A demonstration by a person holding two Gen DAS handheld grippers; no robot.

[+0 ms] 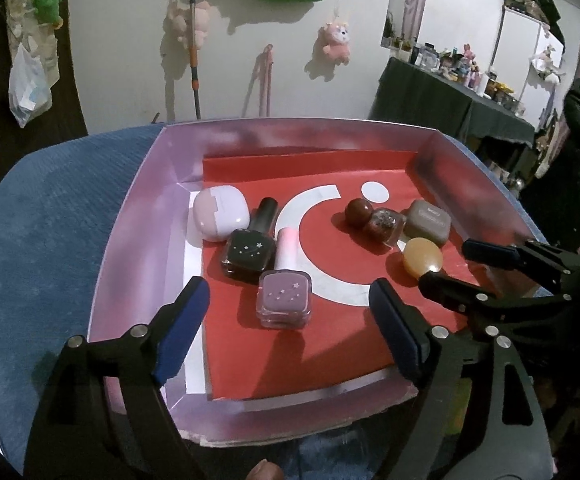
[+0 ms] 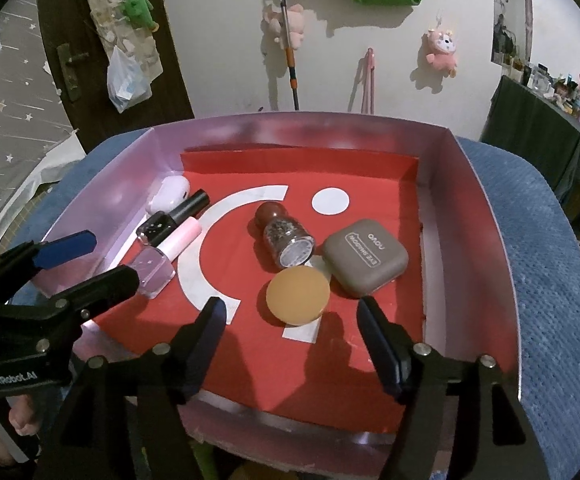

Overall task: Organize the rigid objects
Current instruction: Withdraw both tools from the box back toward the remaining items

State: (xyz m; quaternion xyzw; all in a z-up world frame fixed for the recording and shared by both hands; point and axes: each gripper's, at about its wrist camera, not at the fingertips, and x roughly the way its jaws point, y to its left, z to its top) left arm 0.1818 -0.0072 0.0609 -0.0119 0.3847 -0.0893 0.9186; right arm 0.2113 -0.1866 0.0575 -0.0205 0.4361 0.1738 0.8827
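A pink-walled box (image 1: 130, 240) with a red floor holds several small items. My left gripper (image 1: 289, 285) is open over its near left part, and a lilac nail polish bottle (image 1: 286, 296) lies on the floor between the pads, untouched. Beside it are a black polish bottle (image 1: 246, 254) and a lilac earbud case (image 1: 220, 216). My right gripper (image 2: 290, 304) is open just in front of an orange round disc (image 2: 297, 294). Behind the disc lie a glitter bottle with a brown cap (image 2: 286, 236) and a grey eyeshadow case (image 2: 365, 258).
The box (image 2: 469, 200) sits on a blue cushion (image 2: 549, 260). The other gripper shows at the side of each view: the right gripper (image 1: 445, 262) by the disc, the left gripper (image 2: 112, 257) by the lilac bottle. A wall with hanging plush toys stands behind.
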